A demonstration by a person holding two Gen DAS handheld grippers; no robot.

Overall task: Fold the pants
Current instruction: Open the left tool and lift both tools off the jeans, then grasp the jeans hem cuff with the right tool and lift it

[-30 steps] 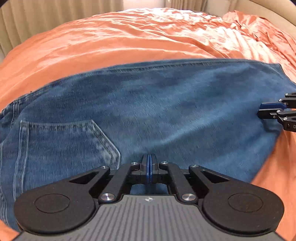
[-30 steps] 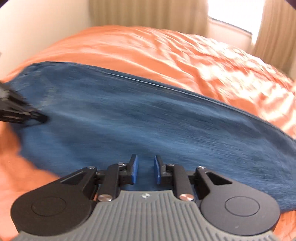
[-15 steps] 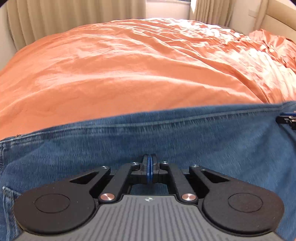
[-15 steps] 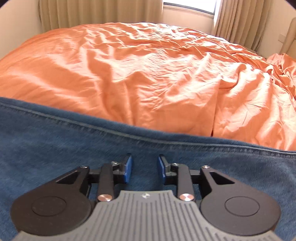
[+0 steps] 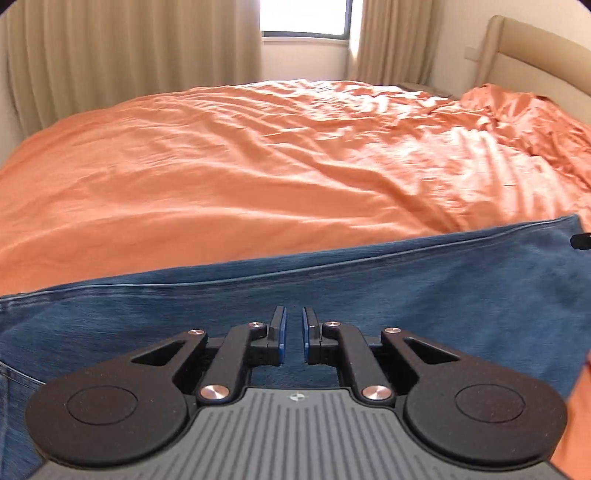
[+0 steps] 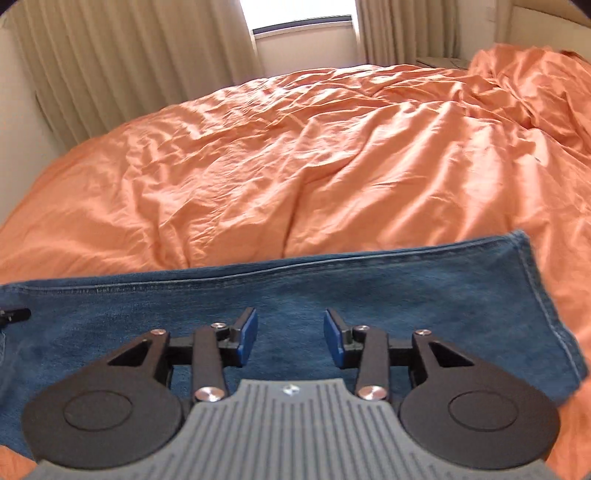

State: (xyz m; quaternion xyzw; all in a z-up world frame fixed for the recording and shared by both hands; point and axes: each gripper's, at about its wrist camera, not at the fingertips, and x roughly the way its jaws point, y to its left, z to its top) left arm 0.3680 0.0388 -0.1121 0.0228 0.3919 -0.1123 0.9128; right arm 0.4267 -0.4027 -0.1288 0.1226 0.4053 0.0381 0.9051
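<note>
The left hand-held gripper [image 5: 293, 334] hangs low over blue denim with its blue-padded fingers [image 5: 282, 332] parted by a narrow gap and nothing between them. The right hand-held gripper [image 6: 290, 338] stands spread much wider, its pads [image 6: 248, 336] well apart and likewise holding nothing. Directly under and ahead of both lie the pants [image 5: 369, 291], spread flat as a long band of jeans across the near part of the bed [image 5: 258, 166]; a stitched seam runs along their far edge just beyond the fingertips. Seen from the right hand-held gripper, the denim [image 6: 406, 291] ends to its right in a hemmed edge that slants back toward the camera, with orange cloth past it. At the far right of the left view a dark tip of the other tool [image 5: 581, 240] pokes in over the fabric, and a similar dark tip [image 6: 14, 314] shows at the far left of the right view. Beyond the pants the wrinkled orange bedcover rises away from both, bunched higher off to the right. Behind it hang beige curtains [image 5: 129, 55] around a bright window [image 5: 304, 16], with a padded headboard [image 5: 535, 48] at far right.
</note>
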